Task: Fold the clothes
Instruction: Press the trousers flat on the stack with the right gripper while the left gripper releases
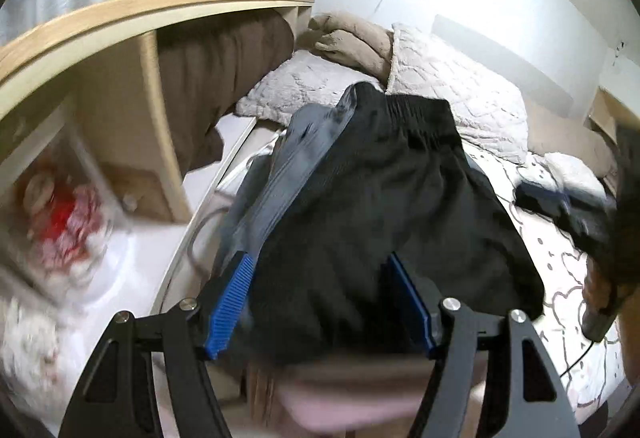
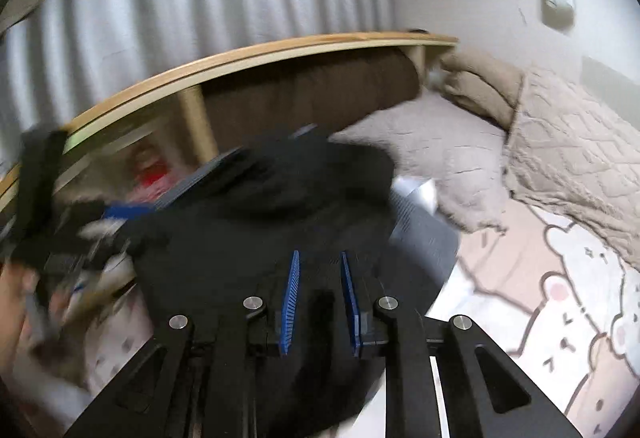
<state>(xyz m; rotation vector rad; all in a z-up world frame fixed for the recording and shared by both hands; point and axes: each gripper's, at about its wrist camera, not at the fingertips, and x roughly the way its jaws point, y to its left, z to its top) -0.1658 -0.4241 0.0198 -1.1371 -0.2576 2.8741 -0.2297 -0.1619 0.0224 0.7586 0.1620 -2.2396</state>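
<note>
Only leftward: black shorts [image 1: 380, 178] draped between wide jaws, ribbed waistband visible.

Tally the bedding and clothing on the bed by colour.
Black shorts with grey side panel: 1
Brown bolster: 1
Tan folded blanket: 1
Pale quilted cover: 1
Bear-print sheet: 1
Total: 5

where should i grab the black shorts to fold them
Take the black shorts by the gathered elastic waistband, one gripper at each end, coming from the sides. That thick straight edge shows clearly at the garment's far end and should hold its line; the loose body bunches.
</note>
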